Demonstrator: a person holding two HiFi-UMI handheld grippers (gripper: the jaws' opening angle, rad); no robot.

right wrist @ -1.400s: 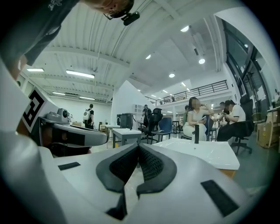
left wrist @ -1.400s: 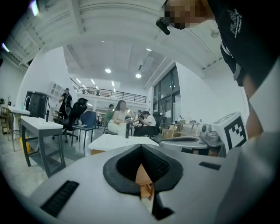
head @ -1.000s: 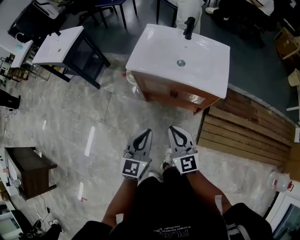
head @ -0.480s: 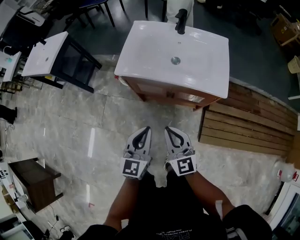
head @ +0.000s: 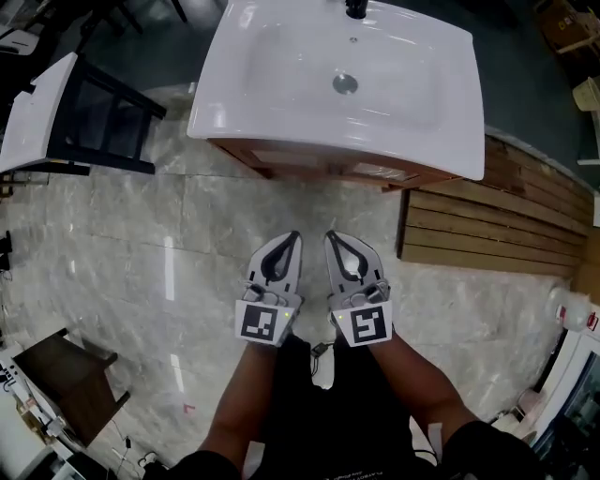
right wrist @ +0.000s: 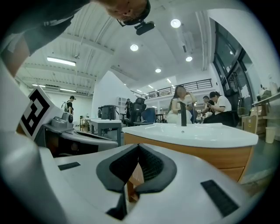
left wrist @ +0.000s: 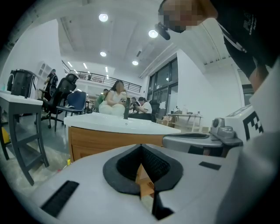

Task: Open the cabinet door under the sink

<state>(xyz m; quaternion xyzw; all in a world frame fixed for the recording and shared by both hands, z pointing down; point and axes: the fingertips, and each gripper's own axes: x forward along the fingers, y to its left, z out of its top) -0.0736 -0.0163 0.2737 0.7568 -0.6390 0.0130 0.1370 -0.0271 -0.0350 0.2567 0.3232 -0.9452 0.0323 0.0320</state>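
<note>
The white rectangular ceramic sink [head: 272, 66] fills the top of the head view, w/ a round metal drain [head: 344, 83] near centre and a black tap [head: 356, 7] at the far rim. Under it stands the light-brown wooden cabinet [head: 309, 161]. Only a thin strip of its front shows below the basin overhang. On that strip the cabinet door reads flush w/ the front, i.e. closed, as far as we can make out. Seams and handle are too small to confirm.

The left gripper [head: 294, 238] and right gripper [head: 330, 236] are held side by side, near each other but not touching, above the grey marble-look floor tiles [head: 141, 234]. Both point toward the cabinet front and are well apart from it.

Left gripper view: jaws together at the tips, dark pads meeting, nothing held. The wooden front shows ahead under the white basin edge. Right gripper view: same finding, jaws closed tip to tip, nothing held, w/ the cabinet ahead and to the right.

Surroundings: a brown slatted wooden platform [head: 487, 230] lies on the floor just right of the cabinet. A black-framed stand w/ white top [head: 42, 112] is at left, well apart. Seated people [left wrist: 116, 98] show beyond the sink.
</note>
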